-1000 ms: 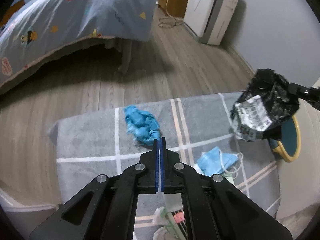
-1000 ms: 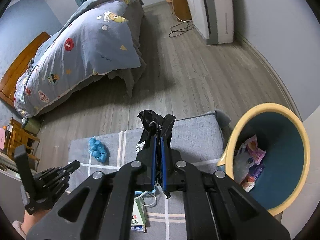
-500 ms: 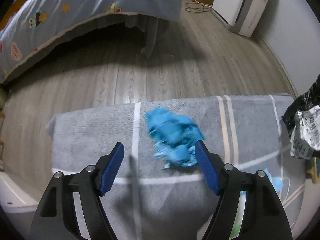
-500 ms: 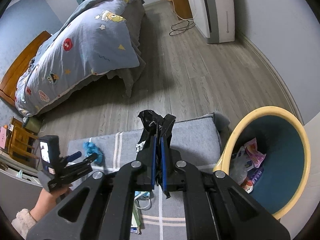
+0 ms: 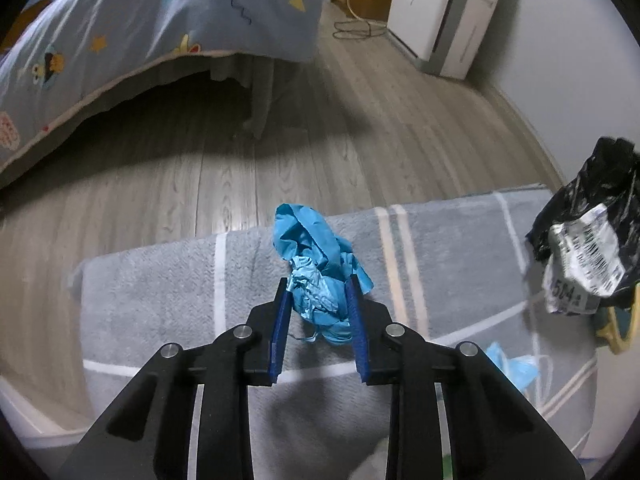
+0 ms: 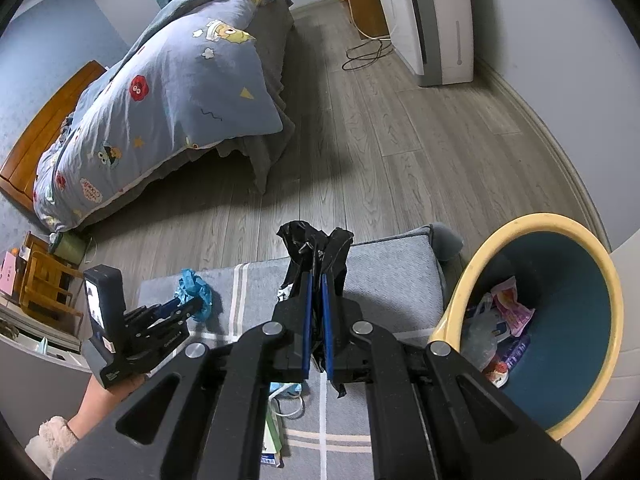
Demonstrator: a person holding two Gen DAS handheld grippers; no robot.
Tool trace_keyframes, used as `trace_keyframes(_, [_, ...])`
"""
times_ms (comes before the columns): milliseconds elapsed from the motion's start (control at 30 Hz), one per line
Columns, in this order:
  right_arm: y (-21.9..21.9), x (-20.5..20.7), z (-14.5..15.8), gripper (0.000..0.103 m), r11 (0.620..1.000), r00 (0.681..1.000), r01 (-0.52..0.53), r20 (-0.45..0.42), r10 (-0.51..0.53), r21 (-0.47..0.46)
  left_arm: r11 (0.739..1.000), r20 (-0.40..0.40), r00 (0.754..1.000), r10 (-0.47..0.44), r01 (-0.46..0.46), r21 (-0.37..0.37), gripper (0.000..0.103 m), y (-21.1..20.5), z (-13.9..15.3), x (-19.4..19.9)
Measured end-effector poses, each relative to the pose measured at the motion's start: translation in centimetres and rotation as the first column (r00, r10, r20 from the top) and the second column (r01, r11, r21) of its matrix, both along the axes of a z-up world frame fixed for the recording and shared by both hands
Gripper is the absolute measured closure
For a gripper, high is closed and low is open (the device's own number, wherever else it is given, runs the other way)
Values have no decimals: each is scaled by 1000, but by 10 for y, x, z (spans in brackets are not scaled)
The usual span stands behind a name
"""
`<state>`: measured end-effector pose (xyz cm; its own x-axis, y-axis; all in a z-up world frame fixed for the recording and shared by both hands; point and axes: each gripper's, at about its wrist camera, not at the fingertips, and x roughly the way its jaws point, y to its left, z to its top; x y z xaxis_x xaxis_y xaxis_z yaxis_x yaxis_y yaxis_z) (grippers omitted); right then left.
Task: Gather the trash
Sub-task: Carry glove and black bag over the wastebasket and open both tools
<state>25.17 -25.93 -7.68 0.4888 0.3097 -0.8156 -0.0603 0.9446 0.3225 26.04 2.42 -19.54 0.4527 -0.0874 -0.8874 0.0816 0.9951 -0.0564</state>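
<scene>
The crumpled blue glove point(image 5: 318, 268) lies near the far edge of the grey checked towel point(image 5: 160, 300) that covers the tabletop, and sits between the blue pads of the left tongs point(image 5: 318, 288). Those tongs are half closed around it, both pads touching or nearly touching its sides; whether they already squeeze it cannot be told. It looks thin, soft and very light, a wrinkled wad that should compress to almost nothing, so a hold across its thick middle seems safer than one on a loose flap.

To the right, the right tongs point(image 6: 314, 280) are pressed together on a black plastic bag point(image 6: 316, 248), limp and glossy, with a creased white printed label point(image 5: 584, 264) on it. A pale blue face mask point(image 5: 512, 364) lies nearer on the towel. At the far right stands a yellow-rimmed blue bin point(image 6: 480, 260), smooth-walled, holding crinkled wrappers.
</scene>
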Motion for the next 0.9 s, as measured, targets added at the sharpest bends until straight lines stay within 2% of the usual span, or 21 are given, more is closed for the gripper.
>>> trace_keyframes(200, [-14, -11, 13, 98, 1000, 1000, 13, 27, -13, 0, 998, 91, 994, -62, 58, 39, 74, -31, 36, -11])
trace_keyframes(400, [-40, -25, 26, 98, 998, 997, 57, 46, -57, -13, 985, 158, 972, -175, 171, 37, 74, -80, 75, -26])
trace_keyframes(633, [-90, -49, 49, 98, 980, 981, 180, 88, -173, -80, 939, 217, 914, -343, 338, 63, 74, -153, 108, -54])
trace_keyframes(900, [-128, -73, 59, 98, 941, 963, 262, 129, -238, -214, 881, 232, 851, -471, 466, 79, 74, -227, 117, -80])
